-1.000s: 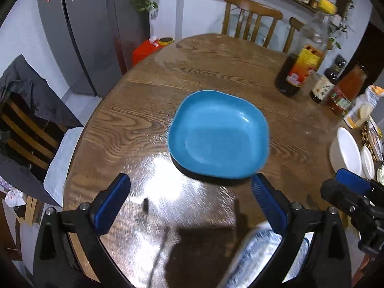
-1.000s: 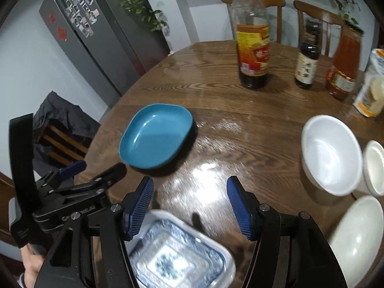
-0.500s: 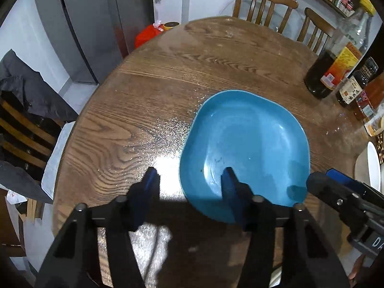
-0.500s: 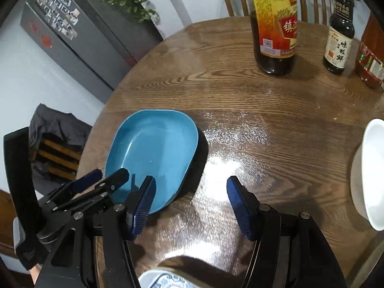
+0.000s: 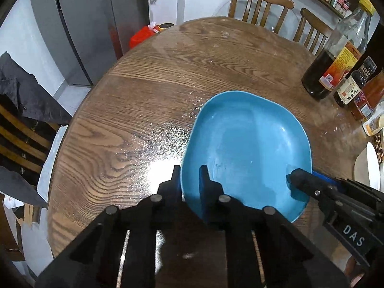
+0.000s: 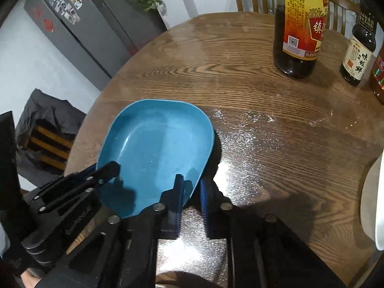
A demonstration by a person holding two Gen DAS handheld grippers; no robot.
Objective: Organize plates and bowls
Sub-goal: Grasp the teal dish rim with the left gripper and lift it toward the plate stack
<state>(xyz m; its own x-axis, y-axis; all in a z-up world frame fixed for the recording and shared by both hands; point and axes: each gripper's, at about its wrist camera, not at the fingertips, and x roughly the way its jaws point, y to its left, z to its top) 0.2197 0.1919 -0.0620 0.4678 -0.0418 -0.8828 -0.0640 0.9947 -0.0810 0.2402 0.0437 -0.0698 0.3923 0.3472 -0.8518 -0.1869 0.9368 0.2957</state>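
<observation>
So far: barely begun, by my reckoning; nothing looks stacked or grouped yet.
Table: round, wooden, mostly bare on this side, with a glare patch just beside the plate.
Plate: blue, squarish with rounded corners, empty, lying toward the near edge of the table; both grippers have it by the near rim, one at each corner. I cannot tell whether it rests flat or is already tipped.
White dishes: a bowl shows at the right edge of the right wrist view and a white rim at the right edge of the left wrist view, well apart from the plate; not yet gathered, as far as I see.
Bottles: a big dark one and a smaller dark one stand at the far side, clear of the plate.
Left gripper: jaws closing, nearly together, with the plate's rim between the blue pads, one pad inside the dish and one outside.
Right gripper: jaws drawn almost fully together, pinching the rim at the plate's other near corner.
Left to do: lift and place this plate, then sort the white dishes; that is most of the job.
</observation>
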